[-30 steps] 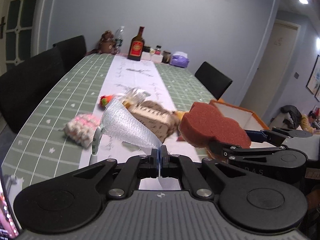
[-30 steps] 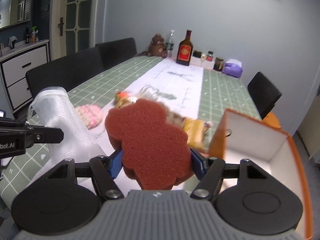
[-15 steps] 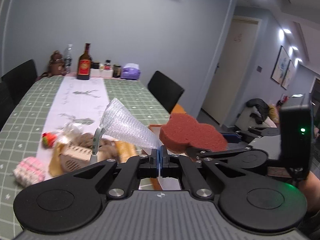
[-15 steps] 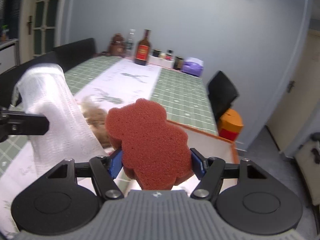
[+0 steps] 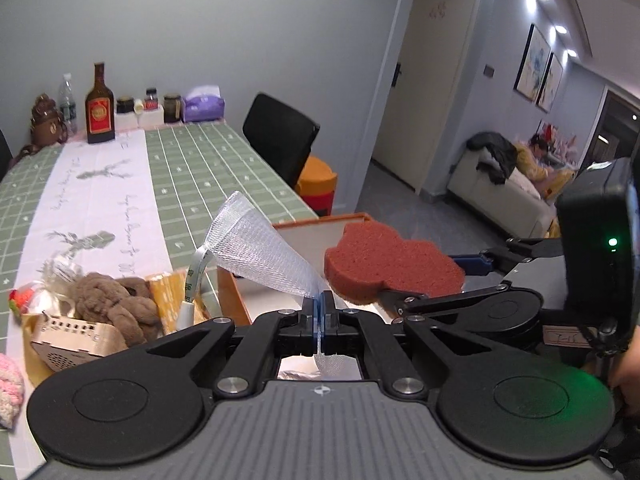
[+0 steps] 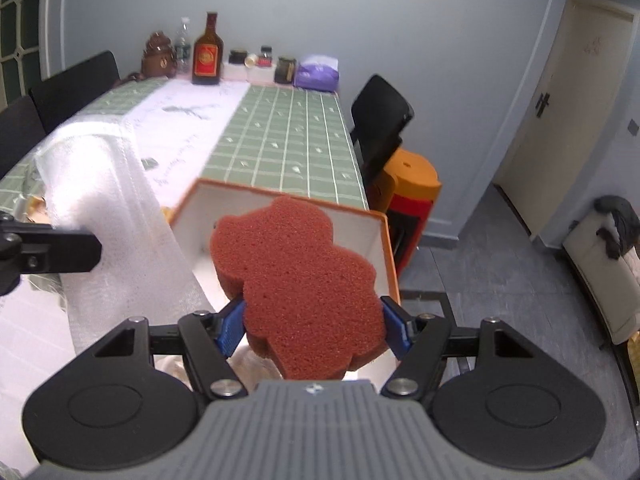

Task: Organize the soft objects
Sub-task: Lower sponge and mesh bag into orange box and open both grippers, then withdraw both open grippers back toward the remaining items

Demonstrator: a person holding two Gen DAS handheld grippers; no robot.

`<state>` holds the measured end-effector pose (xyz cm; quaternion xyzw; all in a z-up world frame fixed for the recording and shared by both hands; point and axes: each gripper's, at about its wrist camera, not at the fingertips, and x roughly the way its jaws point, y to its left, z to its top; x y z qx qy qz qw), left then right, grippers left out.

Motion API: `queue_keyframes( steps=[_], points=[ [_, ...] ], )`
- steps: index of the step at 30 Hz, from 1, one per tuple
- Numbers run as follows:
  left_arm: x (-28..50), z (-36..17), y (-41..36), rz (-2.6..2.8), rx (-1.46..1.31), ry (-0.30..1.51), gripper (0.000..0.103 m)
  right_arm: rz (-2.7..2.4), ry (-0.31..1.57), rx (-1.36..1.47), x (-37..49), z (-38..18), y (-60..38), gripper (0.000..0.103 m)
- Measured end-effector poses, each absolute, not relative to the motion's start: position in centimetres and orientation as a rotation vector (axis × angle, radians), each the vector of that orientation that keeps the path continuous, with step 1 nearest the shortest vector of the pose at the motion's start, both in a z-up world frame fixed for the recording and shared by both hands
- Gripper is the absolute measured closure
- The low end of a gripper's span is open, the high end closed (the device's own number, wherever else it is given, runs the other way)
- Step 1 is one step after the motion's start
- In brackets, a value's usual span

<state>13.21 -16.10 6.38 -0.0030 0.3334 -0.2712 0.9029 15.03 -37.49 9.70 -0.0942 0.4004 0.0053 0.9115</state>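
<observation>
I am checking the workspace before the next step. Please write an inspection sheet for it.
Surface: green checked tablecloth with a white runner.
Job's things: red sponge and white mesh sleeve over the orange box; brown plush on the table.
Clutter: bottle, jars, tissue pack at the far end.
Grippers: left gripper shut on the mesh sleeve; right gripper shut on the sponge.
Cables: nothing seen.
Surroundings: black chair, door, sofa.

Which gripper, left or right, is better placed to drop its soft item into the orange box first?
Probably the right gripper: its bear-shaped sponge hangs over the orange box opening. The left gripper pinches white mesh nearer the box's edge.
</observation>
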Motion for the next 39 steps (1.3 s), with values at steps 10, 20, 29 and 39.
queue_keyframes(
  steps=[10, 20, 29, 39],
  points=[
    [16.1, 2.0, -19.9, -0.59, 0.117, 0.807, 0.102, 0.052, 0.924, -0.249, 18.2, 4.8, -38.4, 0.035],
    [17.2, -0.6, -21.4, -0.593, 0.203, 0.882, 0.102, 0.115, 1.025, -0.288, 20.4, 1.6, -38.4, 0.034],
    [17.5, -0.5, -21.2, -0.579, 0.214, 0.884, 0.08, 0.112, 1.047, -0.314, 20.6, 1.5, -38.0, 0.028],
    [15.4, 2.6, -18.8, -0.597, 0.165, 0.792, 0.043, 0.057, 1.011, -0.359, 19.1, 3.2, -37.5, 0.014]
  ],
)
